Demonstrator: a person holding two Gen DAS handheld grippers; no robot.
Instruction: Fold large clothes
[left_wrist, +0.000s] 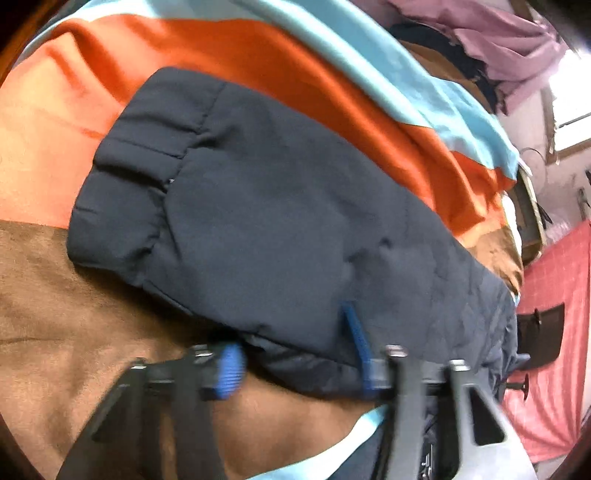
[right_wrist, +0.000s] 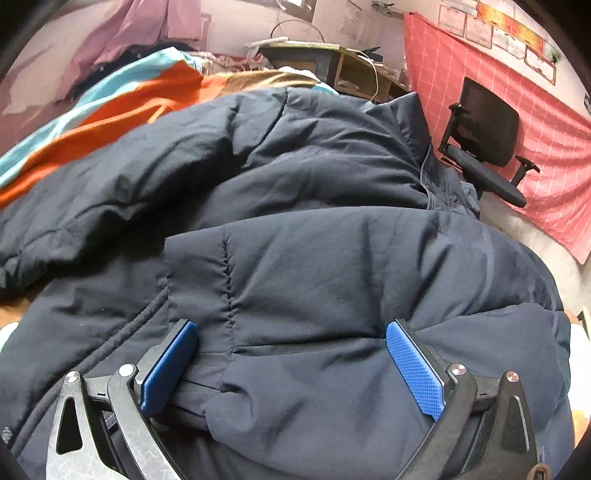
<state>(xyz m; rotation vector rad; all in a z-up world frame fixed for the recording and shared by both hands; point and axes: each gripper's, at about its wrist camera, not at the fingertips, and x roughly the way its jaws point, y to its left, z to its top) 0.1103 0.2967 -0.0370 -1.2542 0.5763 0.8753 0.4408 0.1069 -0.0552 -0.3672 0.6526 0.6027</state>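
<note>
A dark navy puffer jacket (right_wrist: 314, 177) lies spread on a bed cover striped orange, light blue and brown (left_wrist: 240, 55). In the left wrist view one sleeve (left_wrist: 277, 206) stretches across the cover, its gathered cuff (left_wrist: 136, 173) at the left. My left gripper (left_wrist: 291, 332) is open at the sleeve's near edge; one blue pad (left_wrist: 356, 339) presses into the fabric and the other pad (left_wrist: 229, 369) sits just off it. My right gripper (right_wrist: 291, 326) is wide open, low over a folded sleeve panel (right_wrist: 314, 295) that bulges between its blue pads (right_wrist: 417, 369).
A black office chair (right_wrist: 480, 125) stands beyond the bed at the right, before a pink checked cloth (right_wrist: 546, 147) on the wall. A cluttered desk (right_wrist: 332, 62) is behind the bed. Purple cloth (right_wrist: 147, 29) and dark clothes are heaped at the far side.
</note>
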